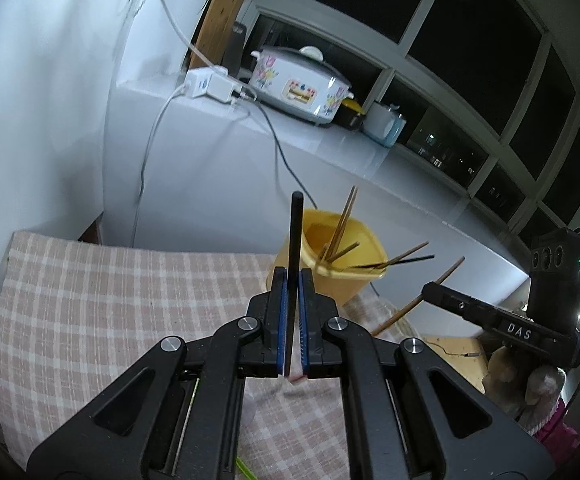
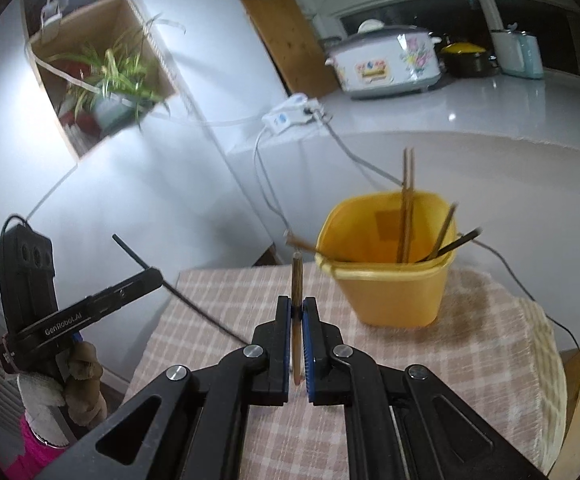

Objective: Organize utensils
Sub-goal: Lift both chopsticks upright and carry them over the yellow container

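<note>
My left gripper (image 1: 292,280) is shut on a black chopstick (image 1: 294,240) that stands upright between its blue pads, just left of the yellow bucket (image 1: 354,280). The bucket (image 2: 394,296) holds several brown and black chopsticks (image 2: 406,208) leaning on its rim. My right gripper (image 2: 297,308) is shut on a brown chopstick (image 2: 296,280), held upright left of the bucket. The right gripper (image 1: 430,292) shows at the right of the left wrist view with its brown chopstick (image 1: 442,278). The left gripper (image 2: 153,276) and its black chopstick (image 2: 129,252) show at the left of the right wrist view.
The bucket stands on a pink checked cloth (image 1: 109,300) covering a small table. Behind it a white counter (image 2: 430,120) carries a flowered rice cooker (image 2: 386,62), a power strip (image 2: 290,114) with cables, and pots. A potted plant (image 2: 117,80) sits in a wall niche. Gloved hands (image 2: 49,396) hold the grippers.
</note>
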Demonstrator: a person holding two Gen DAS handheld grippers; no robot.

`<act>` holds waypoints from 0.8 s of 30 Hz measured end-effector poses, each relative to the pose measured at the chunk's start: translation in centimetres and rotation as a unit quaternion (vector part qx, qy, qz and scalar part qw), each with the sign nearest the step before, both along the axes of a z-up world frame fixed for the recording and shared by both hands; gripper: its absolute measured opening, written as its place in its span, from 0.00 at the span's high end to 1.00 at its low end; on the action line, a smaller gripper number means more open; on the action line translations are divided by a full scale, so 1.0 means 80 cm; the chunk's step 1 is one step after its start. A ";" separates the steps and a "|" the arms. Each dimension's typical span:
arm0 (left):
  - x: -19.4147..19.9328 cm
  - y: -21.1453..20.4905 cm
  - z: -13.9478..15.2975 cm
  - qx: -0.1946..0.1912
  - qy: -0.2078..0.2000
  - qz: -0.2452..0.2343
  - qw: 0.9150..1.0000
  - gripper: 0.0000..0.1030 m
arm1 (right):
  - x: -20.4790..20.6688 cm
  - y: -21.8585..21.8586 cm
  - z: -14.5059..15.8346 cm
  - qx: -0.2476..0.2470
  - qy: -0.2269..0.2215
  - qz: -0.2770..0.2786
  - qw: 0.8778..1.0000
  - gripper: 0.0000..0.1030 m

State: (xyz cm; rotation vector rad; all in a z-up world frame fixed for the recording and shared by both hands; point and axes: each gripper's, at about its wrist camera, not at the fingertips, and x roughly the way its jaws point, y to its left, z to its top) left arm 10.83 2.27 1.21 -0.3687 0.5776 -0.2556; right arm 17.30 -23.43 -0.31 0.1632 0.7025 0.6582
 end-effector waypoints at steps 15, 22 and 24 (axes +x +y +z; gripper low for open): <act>0.025 -0.005 0.053 0.015 -0.051 0.019 0.998 0.97 | 0.017 -0.054 0.058 0.050 -0.046 -0.046 0.997 0.97; 0.044 -0.003 0.079 0.020 -0.075 0.036 0.996 0.97 | 0.029 -0.064 0.080 0.060 -0.069 -0.062 0.994 0.97; 0.051 -0.004 0.084 0.020 -0.079 0.038 0.996 0.97 | 0.034 -0.066 0.085 0.064 -0.073 -0.067 0.993 0.97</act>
